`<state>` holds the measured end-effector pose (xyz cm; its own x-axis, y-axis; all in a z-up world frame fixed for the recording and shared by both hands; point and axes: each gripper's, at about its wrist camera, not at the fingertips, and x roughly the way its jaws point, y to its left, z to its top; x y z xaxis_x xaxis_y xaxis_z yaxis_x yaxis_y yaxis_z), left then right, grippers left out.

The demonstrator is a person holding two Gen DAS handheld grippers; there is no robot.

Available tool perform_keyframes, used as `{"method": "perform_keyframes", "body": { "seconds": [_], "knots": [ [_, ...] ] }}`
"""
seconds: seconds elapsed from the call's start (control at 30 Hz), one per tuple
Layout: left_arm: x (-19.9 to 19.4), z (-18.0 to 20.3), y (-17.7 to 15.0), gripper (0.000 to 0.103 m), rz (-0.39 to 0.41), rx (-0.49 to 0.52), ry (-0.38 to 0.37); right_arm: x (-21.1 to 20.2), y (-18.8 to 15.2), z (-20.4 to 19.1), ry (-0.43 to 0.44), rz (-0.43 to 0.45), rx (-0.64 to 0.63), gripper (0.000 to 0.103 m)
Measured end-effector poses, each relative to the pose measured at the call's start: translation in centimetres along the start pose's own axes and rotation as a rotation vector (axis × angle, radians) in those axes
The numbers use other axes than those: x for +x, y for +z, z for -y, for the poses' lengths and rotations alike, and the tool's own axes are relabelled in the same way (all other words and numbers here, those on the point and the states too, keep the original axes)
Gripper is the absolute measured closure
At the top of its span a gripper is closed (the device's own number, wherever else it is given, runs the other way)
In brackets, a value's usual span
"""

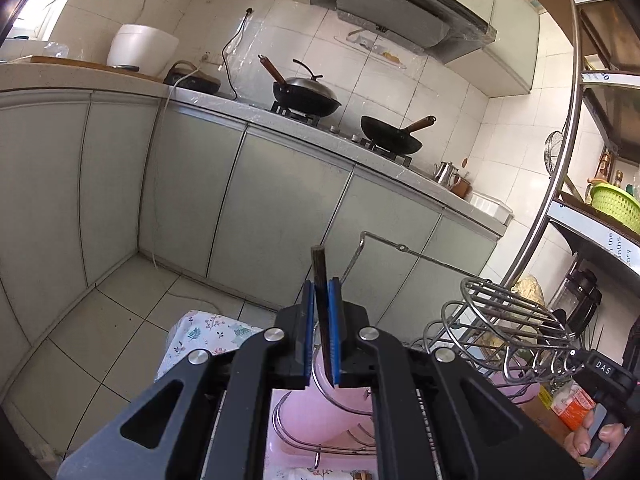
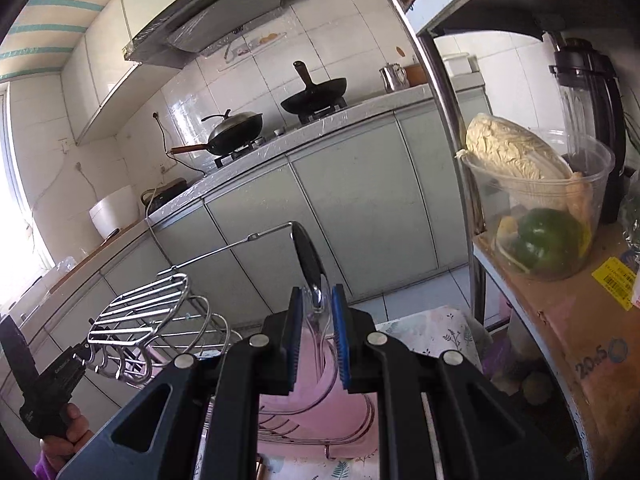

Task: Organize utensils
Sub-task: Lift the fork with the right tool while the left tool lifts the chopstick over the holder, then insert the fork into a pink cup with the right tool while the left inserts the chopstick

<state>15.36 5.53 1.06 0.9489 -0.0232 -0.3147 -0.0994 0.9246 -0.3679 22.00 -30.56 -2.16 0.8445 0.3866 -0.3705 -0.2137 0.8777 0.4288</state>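
Observation:
My left gripper is shut on a dark flat utensil handle that sticks up between its blue pads. In the right wrist view, my right gripper is shut on a spoon with a black bowl and a clear handle, held upright. A steel wire utensil rack with hooks stands on a pink tray below both grippers. It is right of the left gripper and left of the right one. Each view shows the other gripper's grip in a hand at its lower edge.
A floral cloth covers the surface under the tray. Behind runs a counter with two woks, a white cooker and a kettle. A metal shelf unit holds a clear tub of vegetables, a blender and a green basket.

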Motion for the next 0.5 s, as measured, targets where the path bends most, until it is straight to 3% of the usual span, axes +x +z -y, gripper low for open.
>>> {"method": "perform_keyframes", "body": {
  "seconds": [0.23,0.4,0.5],
  "knots": [
    [1.9,0.0,0.4,0.097,-0.094,-0.015,-0.044,0.9,0.5,0.1,0.012,-0.033,0.006,0.088],
    [2.3,0.5,-0.2,0.096,-0.13,0.021,-0.027,0.4,0.3,0.4,0.022,-0.029,0.017,0.088],
    [2.4,0.3,-0.3,0.077,-0.149,0.016,-0.019,0.5,0.2,0.9,0.02,-0.046,0.044,0.087]
  ]
}}
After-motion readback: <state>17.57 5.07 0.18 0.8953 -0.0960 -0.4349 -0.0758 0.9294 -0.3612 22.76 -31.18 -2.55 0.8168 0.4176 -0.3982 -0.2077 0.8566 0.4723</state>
